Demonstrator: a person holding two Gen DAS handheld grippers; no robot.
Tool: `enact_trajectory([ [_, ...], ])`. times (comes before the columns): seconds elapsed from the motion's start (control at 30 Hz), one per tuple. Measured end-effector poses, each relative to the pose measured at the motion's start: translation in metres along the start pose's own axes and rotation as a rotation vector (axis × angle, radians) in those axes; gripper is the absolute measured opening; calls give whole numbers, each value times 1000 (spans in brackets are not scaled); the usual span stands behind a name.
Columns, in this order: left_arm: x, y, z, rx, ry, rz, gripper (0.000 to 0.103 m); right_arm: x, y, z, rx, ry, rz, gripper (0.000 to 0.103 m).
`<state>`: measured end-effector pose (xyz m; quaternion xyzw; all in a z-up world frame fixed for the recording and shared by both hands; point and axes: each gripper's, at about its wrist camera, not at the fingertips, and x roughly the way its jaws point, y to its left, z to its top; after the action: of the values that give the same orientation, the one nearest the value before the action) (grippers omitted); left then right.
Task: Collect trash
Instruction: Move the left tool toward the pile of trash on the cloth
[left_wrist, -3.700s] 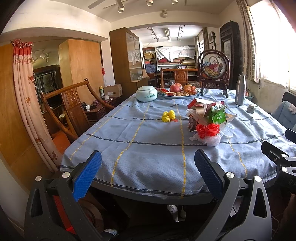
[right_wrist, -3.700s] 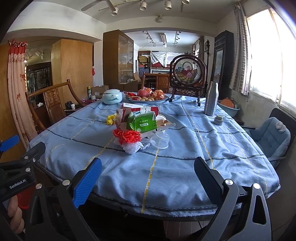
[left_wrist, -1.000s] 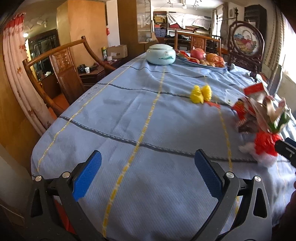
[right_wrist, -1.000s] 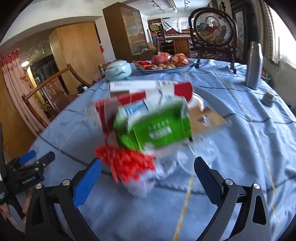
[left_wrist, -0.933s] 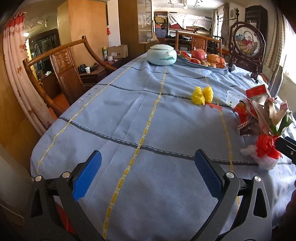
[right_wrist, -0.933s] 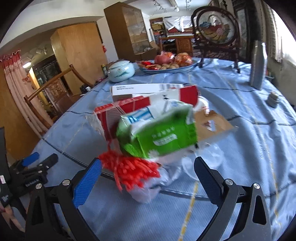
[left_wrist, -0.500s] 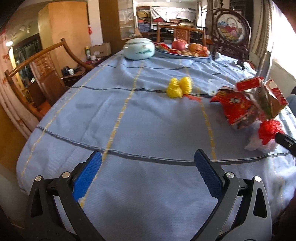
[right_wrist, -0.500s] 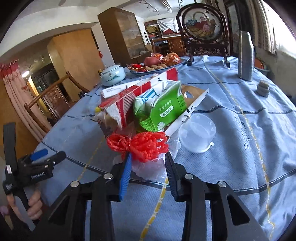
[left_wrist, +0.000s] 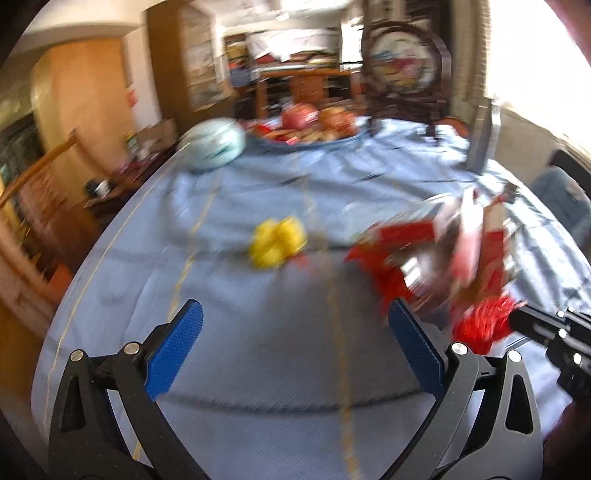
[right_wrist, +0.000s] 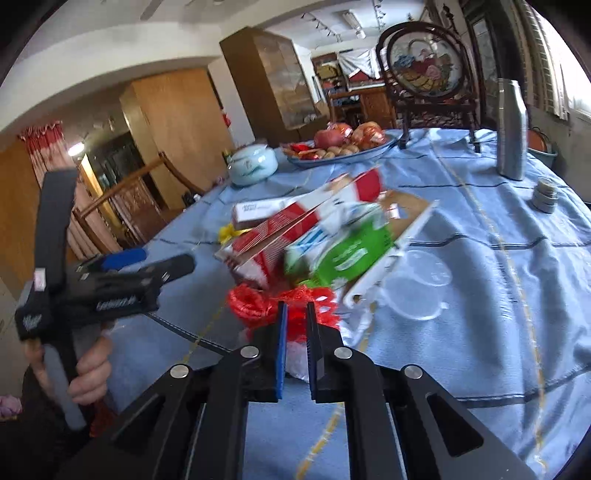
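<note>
Your right gripper (right_wrist: 294, 314) has its blue pads pinched together on the red mesh bag (right_wrist: 258, 304), with a bit of white plastic showing just behind the pads. That mesh sits at the near edge of the trash pile on the worktop (right_wrist: 498, 295), which wears a blue cloth with yellow stripes. Right behind the mesh lie a red and white carton (right_wrist: 295, 225), a green and white packet (right_wrist: 347, 254) and a flap of brown cardboard (right_wrist: 406, 210), all heaped against one another. A clear plastic lid (right_wrist: 417, 284) lies flat just right of the heap.

Your left gripper (left_wrist: 295, 343) is spread wide with nothing between the pads, hanging over bare cloth at the near left of the worktop; that view is badly blurred. Beyond it, a yellow bow (left_wrist: 277, 242) lies alone, left of the pile. In the right view your left hand (right_wrist: 88, 373) grips the handle at the left edge.

Far across the worktop stand a pale lidded jar (right_wrist: 253, 164), a fruit plate (right_wrist: 340, 147) and a steel flask (right_wrist: 511, 129).
</note>
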<state>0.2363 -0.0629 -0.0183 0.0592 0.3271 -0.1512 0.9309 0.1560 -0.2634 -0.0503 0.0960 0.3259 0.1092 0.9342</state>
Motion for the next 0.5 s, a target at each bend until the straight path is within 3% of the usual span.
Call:
enact_trajectory([
  [0.13,17,-32,19,132,-28,-30,97,-11,-20,-2,29,-17,-47,14],
  [0.17,22,-36,22,148,-23,-45,97,-9,-25,-2,43,-12,-49,23],
  [0.2,25,-39,23,161,-17,-60,97,-8,-30,-2,63,-4,-39,40],
  [0.3,36,-47,25,199,-5,-102,96,-8,-40,-3,106,-4,-18,60],
  [0.33,42,-45,26,205,-4,-107,96,-7,-41,-4,112,-2,-21,62],
  [0.47,48,-37,27,179,17,-164,58,-1,-50,-4,147,27,16,64],
  [0.5,50,-31,27,164,26,-170,57,0,-51,-4,158,30,17,67],
])
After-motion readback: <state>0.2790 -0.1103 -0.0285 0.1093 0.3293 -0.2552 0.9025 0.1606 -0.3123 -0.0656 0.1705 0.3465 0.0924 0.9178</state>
